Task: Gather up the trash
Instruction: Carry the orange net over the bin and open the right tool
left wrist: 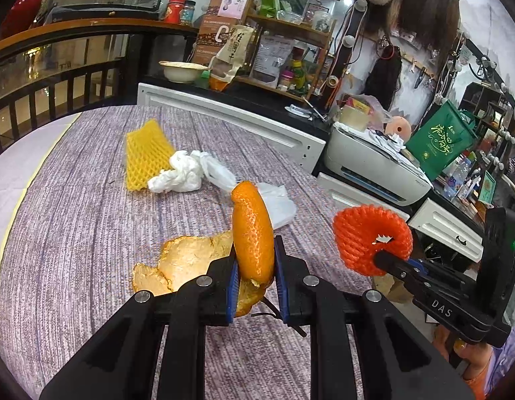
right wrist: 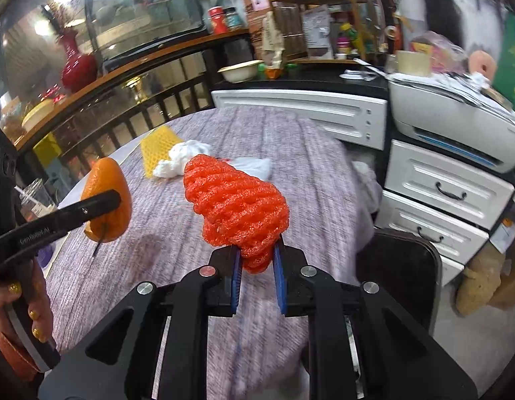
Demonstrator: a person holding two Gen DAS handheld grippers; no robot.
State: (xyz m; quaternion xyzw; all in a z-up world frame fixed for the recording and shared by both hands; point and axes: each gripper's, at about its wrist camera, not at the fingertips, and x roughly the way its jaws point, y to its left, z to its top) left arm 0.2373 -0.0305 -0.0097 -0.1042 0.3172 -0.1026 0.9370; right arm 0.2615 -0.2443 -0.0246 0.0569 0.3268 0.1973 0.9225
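My left gripper (left wrist: 255, 260) is shut on an orange peel (left wrist: 252, 233) and holds it above the table; the peel also shows in the right wrist view (right wrist: 107, 200). My right gripper (right wrist: 256, 260) is shut on a red foam fruit net (right wrist: 237, 206), lifted off the table; the net also shows in the left wrist view (left wrist: 371, 240). A yellow foam net (left wrist: 145, 156), a crumpled white tissue (left wrist: 177, 173) and a clear plastic bag (left wrist: 274, 203) lie on the purple tablecloth (left wrist: 74, 216).
A white drawer cabinet (right wrist: 441, 196) with a printer (right wrist: 457, 126) stands right of the table. A black chair back (right wrist: 401, 266) is at the near right. A dark railing (left wrist: 50, 90) runs behind the table. A plastic cup (right wrist: 34, 196) sits at the left.
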